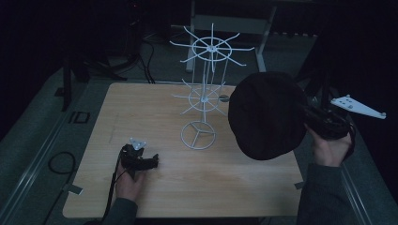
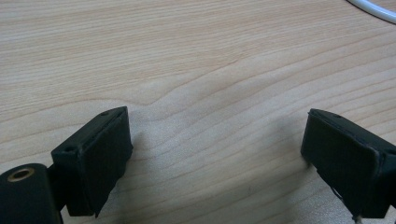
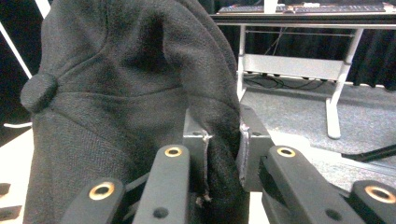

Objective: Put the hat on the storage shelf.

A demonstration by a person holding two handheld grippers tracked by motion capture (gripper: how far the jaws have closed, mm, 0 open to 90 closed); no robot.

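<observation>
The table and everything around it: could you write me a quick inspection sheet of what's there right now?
Surface: wooden table, bare grain under the left hand-held gripper.
Job's things: white wire rack standing upright mid-table; black cap held in the air to its right.
Clutter: nothing seen.
Grippers: left hand-held gripper low at the table, jaws wide apart, nothing between them; right hand-held gripper clamped on the cap's fabric.
Cables: one trails from the left hand-held gripper; a loop lies on the floor at left.
Surroundings: dark room, grey floor, white desk frame behind.

Right tool [image 3: 223, 149] clamped on black cap [image 3: 116, 93]; white desk frame [image 3: 299, 65] behind.
</observation>
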